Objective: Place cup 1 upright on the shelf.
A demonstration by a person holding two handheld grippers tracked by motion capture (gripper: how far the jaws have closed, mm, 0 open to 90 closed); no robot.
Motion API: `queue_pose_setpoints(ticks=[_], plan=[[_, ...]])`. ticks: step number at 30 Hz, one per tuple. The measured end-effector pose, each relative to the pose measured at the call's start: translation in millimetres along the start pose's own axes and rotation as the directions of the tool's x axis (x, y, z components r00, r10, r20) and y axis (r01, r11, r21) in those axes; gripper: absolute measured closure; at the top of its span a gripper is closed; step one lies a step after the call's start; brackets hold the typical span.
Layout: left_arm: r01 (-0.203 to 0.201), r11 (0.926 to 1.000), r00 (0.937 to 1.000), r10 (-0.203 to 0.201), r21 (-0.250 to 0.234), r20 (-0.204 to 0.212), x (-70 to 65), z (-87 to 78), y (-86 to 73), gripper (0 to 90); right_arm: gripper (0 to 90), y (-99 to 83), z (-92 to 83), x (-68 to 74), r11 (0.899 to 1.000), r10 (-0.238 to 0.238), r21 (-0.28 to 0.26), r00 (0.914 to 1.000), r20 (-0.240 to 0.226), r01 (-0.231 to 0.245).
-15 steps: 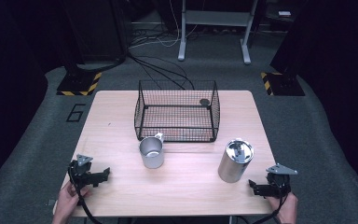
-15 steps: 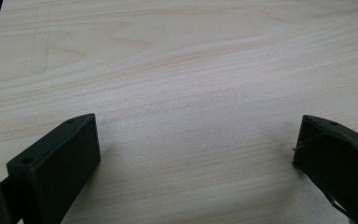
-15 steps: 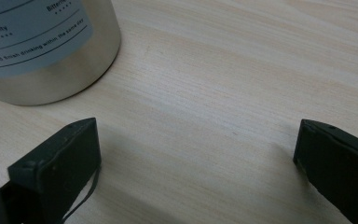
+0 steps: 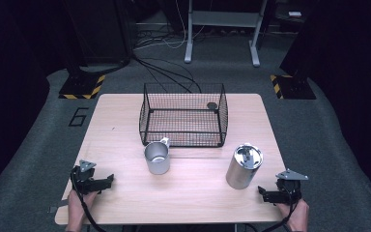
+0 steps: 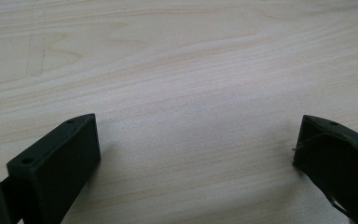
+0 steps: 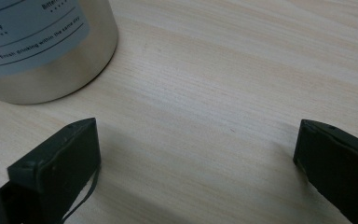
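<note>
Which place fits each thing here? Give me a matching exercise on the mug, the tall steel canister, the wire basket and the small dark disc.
Things:
1. mug
2. canister
3. wire basket
4. dark disc

Places:
A. inside the basket, far right corner
B. back middle of the table
C. just in front of the basket's left part
D. near the right gripper

Pairs: 1-C, 2-D, 3-B, 4-A

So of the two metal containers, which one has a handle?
The shorter open mug, standing just in front of the wire basket. The taller canister near the right gripper has a lid and no handle.
</note>
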State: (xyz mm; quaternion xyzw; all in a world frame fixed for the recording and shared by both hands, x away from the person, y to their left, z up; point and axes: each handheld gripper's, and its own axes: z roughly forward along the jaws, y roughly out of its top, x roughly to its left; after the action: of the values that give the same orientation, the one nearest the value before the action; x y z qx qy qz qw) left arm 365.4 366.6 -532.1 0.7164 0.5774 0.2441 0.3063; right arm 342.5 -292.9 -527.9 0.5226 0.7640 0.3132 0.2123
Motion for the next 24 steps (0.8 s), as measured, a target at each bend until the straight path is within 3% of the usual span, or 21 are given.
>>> queue_pose_setpoints(ticks=[4,6,15,17,24], plan=[[0.005,1.0,0.9999,-0.005,-0.006,-0.013,-1.5,1.7,1.2,0.5,0.0,1.8,-6.3,-1.1,0.999,0.035,0.009,0.9992,0.017,-0.035],[0.008,0.9999,0.9999,-0.008,-0.007,-0.015,-1.8,2.0,1.5,0.4,0.0,3.1,-13.0,-1.3,0.999,0.049,-0.003,0.9988,-0.007,-0.049],[0.01,0.9999,0.9998,-0.01,-0.008,-0.018,-2.3,2.0,1.4,0.5,0.0,19.6,-39.8,13.8,0.999,0.018,-0.029,0.9987,-0.047,-0.02],[0.01,0.9999,0.9997,-0.01,-0.01,-0.02,-2.6,2.1,1.5,0.6,0.0,23.6,-45.3,17.7,0.999,0.03,-0.033,0.9974,-0.066,-0.033],[0.013,0.9999,0.9997,-0.013,-0.005,-0.022,-3.3,2.3,1.9,0.6,0.0,37.3,-57.6,29.7,0.999,-0.013,-0.051,0.9954,-0.095,0.008]])
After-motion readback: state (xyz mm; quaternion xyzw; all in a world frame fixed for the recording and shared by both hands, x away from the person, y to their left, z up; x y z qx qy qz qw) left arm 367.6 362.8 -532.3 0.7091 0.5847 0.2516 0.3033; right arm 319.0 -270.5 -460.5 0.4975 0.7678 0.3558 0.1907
